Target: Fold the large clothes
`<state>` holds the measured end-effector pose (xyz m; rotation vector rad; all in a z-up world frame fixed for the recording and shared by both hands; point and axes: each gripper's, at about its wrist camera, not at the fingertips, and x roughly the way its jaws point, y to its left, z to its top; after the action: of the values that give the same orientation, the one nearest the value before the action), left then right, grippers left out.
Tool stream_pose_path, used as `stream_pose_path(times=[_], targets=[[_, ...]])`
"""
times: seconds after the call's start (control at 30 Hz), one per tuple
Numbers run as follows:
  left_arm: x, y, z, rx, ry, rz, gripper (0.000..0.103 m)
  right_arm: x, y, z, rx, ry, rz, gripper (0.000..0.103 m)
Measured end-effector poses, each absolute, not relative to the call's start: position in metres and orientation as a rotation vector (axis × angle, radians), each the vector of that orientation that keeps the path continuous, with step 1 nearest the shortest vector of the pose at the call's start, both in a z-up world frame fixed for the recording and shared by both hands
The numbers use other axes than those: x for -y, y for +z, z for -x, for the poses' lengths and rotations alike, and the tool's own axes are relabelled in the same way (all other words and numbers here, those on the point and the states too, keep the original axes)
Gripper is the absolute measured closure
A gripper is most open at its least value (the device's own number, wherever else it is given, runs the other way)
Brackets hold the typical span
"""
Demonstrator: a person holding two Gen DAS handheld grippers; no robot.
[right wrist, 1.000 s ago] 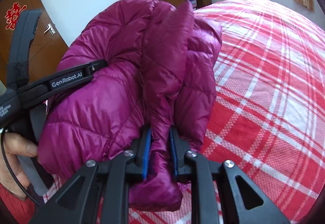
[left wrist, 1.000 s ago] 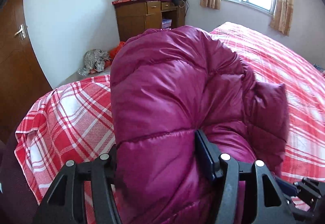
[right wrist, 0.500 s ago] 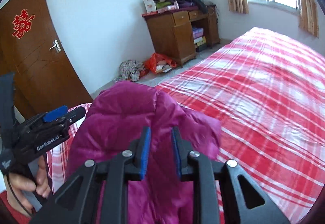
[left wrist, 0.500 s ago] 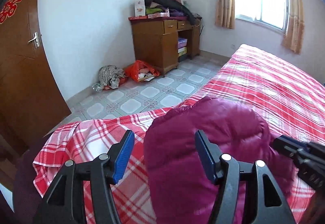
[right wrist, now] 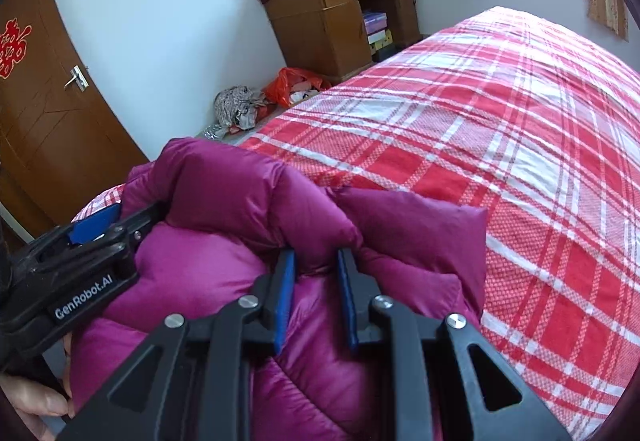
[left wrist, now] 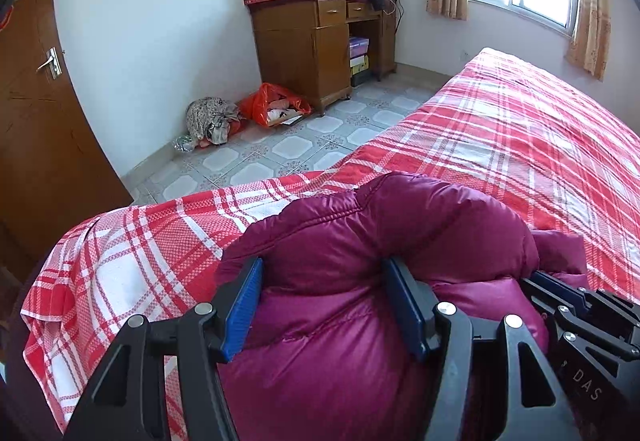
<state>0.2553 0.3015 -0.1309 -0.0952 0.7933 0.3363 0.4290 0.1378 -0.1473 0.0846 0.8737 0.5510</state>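
A magenta puffer jacket [left wrist: 360,241] lies bunched at the near end of the bed [left wrist: 500,137]. It also shows in the right wrist view [right wrist: 248,201]. My left gripper [left wrist: 320,281] has its jaws wide apart around a thick fold of the jacket, pads pressing into it. My right gripper [right wrist: 314,265] is closed on a narrower fold of the jacket. The left gripper shows at the left of the right wrist view [right wrist: 96,229], beside the jacket. The right gripper's body shows at the lower right of the left wrist view [left wrist: 580,309].
The bed [right wrist: 500,113] has a red and white plaid cover. A wooden desk [left wrist: 316,37] piled with clothes stands by the far wall. A red bag [left wrist: 276,105] and a cloth bundle [left wrist: 212,117] lie on the tiled floor. A brown door [left wrist: 40,113] is at left.
The jacket came down from a raised bundle filling both views to a low heap on the bed. Both grippers lowered with it, and the left jaws now press a fold again.
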Motion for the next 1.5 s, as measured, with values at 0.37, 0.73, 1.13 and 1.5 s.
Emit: stream_pose_path(times=[0.37, 0.73, 1.13, 1.5], targets=[[-0.294, -0.113, -0.224, -0.797, 0.384, 0.05, 0.038, -0.128, -0.122, -0.394, -0.805, 0.504, -0.026, 0.054], [-0.269, -0.096, -0.122, -0.778, 0.426, 0.136, 0.038, -0.105, -0.109, -0.31, -0.753, 0.511, -0.02, 0.039], [-0.244, -0.101, -0.045, -0.831, 0.384, 0.096, 0.038, -0.072, -0.112, -0.244, -0.76, 0.46, 0.002, 0.023], [-0.205, -0.094, 0.012, -0.832, 0.298, 0.08, 0.036, -0.057, -0.093, -0.195, -0.745, 0.42, 0.025, 0.013]])
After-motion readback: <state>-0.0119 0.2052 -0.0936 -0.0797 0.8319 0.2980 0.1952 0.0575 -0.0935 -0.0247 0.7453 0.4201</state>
